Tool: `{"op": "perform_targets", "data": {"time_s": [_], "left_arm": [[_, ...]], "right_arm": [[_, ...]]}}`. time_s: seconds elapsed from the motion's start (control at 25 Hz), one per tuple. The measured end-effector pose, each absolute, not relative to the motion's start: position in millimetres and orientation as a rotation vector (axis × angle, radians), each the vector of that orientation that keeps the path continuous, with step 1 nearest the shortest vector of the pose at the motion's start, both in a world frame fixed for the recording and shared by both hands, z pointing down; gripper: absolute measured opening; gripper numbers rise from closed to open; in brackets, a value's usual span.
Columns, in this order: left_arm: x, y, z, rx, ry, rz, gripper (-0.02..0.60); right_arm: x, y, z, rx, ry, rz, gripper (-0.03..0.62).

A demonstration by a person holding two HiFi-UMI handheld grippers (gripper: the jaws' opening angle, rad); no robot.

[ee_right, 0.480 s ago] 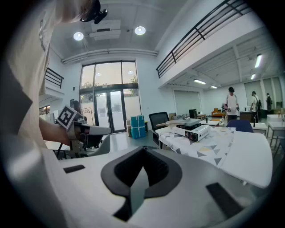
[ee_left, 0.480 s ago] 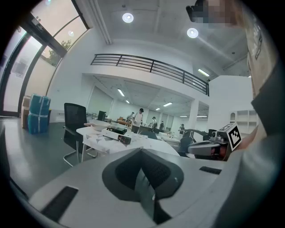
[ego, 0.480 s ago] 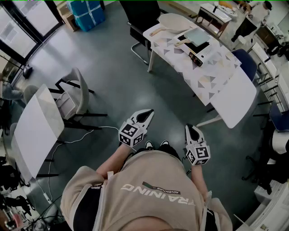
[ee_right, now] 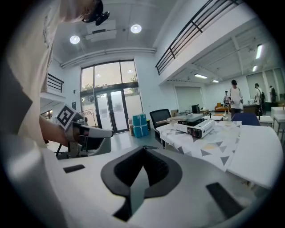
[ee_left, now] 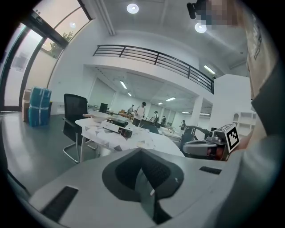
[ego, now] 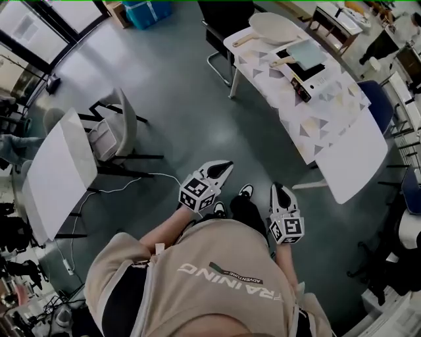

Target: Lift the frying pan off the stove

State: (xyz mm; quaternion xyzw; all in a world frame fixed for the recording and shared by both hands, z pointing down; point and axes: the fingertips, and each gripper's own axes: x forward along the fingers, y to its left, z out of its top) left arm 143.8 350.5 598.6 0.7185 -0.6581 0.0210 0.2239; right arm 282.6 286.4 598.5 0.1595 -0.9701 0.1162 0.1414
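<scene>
L gripper [ego: 225, 166] & R gripper [ego: 279, 191] both shut, empty; one step taken twd stove [ego: 314, 71]. Frying pan [ego: 306, 51] still well off, approach only.

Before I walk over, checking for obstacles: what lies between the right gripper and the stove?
Head view: bare grey floor, then patterned tablecloth; nothing else before the stove.

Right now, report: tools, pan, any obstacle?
Left tool and right tool shut, empty. Frying pan on stove, untouched. Only floor between; black chair beside table.

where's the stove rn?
Head view, upper right: the stove sits on the triangle-patterned table, near its far end, with a pale square pan on top and a round cream pan just beyond.
</scene>
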Motion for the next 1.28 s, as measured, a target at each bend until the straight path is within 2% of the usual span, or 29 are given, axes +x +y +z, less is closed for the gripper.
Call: {"op": "perform_targets", "data": {"time_s": [0.36,0.6,0.84,1.04,1.28], "left_arm": [[151.6,227.9,565.1,2.149,-1.76,0.192,-0.002],[132.5,195.3,564.4,2.075,-1.816,0.2,-0.002],[87.9,180.9,584.6,1.959,-1.831,0.191,-0.002],[54.4,148.9,590.5,1.994,-1.779,0.128,-0.002],[-16.0,124.4,575.9,2.121,-1.74,0.149,-0.002]], "right_arm": [[241.6,175.9,587.7,0.421,-2.88,0.498,-0.003],[202.5,118.7,578.2,0.347,-2.905,0.379,-0.002],[162.4,97.0,585.5,0.228,-2.867,0.242,-0.002],[135.9,78.2,598.1,0.283,-2.828,0.339,-0.002],[91.2,67.3,587.9,0.383,-2.805,0.354,-0.002]]}}
